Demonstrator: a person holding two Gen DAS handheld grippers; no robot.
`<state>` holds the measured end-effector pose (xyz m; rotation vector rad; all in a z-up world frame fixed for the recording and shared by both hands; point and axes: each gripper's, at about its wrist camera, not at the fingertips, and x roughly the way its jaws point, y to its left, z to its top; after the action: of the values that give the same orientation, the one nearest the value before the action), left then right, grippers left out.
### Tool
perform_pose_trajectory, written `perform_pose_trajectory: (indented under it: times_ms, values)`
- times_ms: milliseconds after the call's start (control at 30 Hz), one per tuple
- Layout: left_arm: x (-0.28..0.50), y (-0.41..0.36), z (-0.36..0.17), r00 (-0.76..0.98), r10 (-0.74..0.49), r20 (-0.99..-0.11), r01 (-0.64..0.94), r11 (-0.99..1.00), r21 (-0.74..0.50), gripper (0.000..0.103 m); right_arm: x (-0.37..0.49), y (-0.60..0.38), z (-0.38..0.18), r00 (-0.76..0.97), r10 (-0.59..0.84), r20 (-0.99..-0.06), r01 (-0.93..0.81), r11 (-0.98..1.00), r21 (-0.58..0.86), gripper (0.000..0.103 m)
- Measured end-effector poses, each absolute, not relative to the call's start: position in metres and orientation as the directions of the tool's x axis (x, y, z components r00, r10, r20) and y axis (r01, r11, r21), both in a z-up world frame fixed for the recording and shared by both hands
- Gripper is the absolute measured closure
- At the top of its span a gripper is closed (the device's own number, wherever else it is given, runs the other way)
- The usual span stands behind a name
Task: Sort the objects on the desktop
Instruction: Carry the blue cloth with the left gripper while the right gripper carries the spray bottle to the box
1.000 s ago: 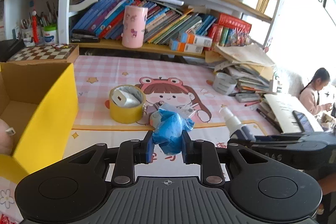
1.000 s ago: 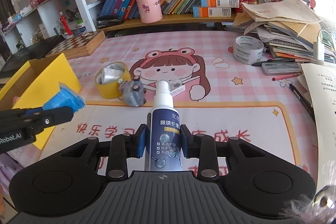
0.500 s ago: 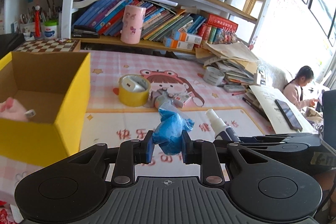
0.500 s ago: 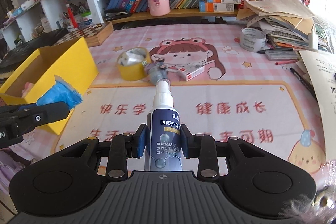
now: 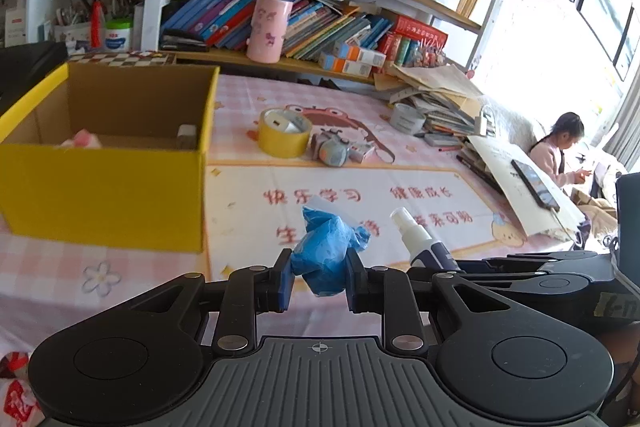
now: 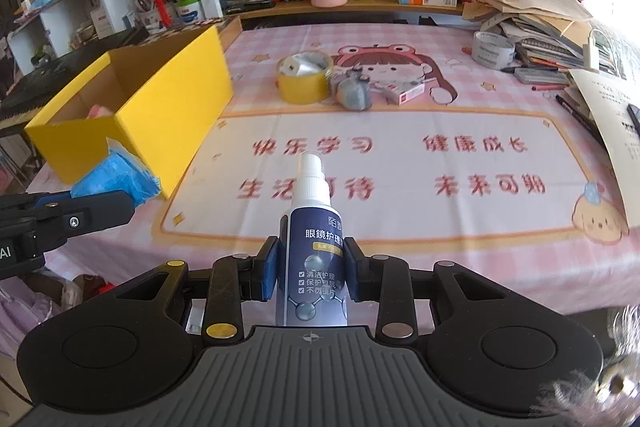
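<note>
A soft blue bag is pinched by the left gripper, and a spray bottle by the right gripper, both above the tabletop's near edge. The bag could slip out. One yellow box and two tape rolls are counted.

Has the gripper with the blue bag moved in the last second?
Yes. The left gripper, shut on the blue bag, pulled back from the yellow tape roll, beside the yellow box.
</note>
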<state>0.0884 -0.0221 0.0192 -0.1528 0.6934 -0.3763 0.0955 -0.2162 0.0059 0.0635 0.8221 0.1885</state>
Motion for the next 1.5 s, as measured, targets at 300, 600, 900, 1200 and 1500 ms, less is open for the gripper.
perform_pose_trajectory:
  times_ms: [300,600,900,1200,1500]
  values:
    - [0.056,0.015,0.014,0.71,-0.362,-0.605,0.257,0.932,-0.255,0.079,0.06,-0.181,0.001,0.651,0.205,-0.731,-0.149,0.979,0.142,0.073]
    - [0.036,0.046,0.01,0.721,-0.328,-0.61,0.206,0.942,-0.263,0.079,0.045,-0.148,0.0,0.636,0.232,-0.736,-0.202,0.97,0.132,0.073]
    - [0.025,0.07,0.007,0.735,-0.295,-0.611,0.155,0.95,-0.271,0.079,0.041,-0.122,0.0,0.614,0.255,-0.747,-0.262,0.959,0.111,0.073]
    - [0.017,0.091,0.01,0.755,-0.267,-0.599,0.114,0.953,-0.281,0.08,0.042,-0.099,-0.001,0.589,0.294,-0.753,-0.319,0.94,0.117,0.073]
    - [0.011,0.115,0.01,0.774,-0.206,-0.599,0.031,0.957,-0.289,0.08,0.048,-0.077,-0.002,0.544,0.341,-0.766,-0.394,0.911,0.126,0.073]
